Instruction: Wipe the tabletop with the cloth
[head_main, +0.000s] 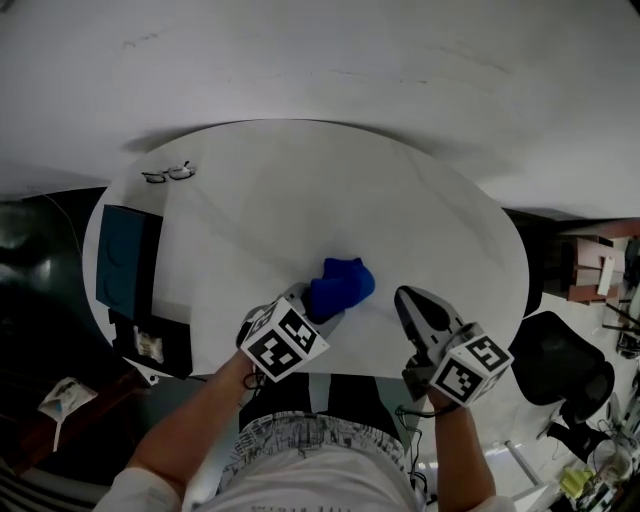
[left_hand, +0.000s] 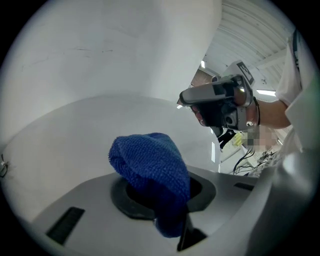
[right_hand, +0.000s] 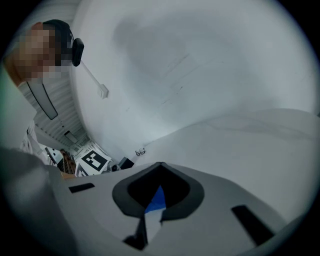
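A round white surface (head_main: 300, 200) fills most of the head view, and nearly all of it is bare. A flat dark-blue item (head_main: 122, 258) is seen at its left edge. The left gripper (head_main: 314, 306) is held over the near edge, a little left of the middle. Its jaws are closed on a bunched blue cloth (head_main: 342, 285), which sticks out ahead of them toward the centre of the surface. The cloth lies low over the surface, but whether it presses down on it cannot be told. The right gripper (head_main: 410, 302) is held at the near edge to the right, apart from the cloth. Its jaws are drawn together and nothing is caught between them. A pair of glasses (head_main: 168, 173) is seen at the far left edge. The step in hand is judged to be the wipe itself, at or near its start, since the cloth is gripped and set close to the near edge. For the next move, the cloth would need to be pressed flat and swept across the bare middle. The sweep would need to be kept clear of the glasses and the dark-blue item.
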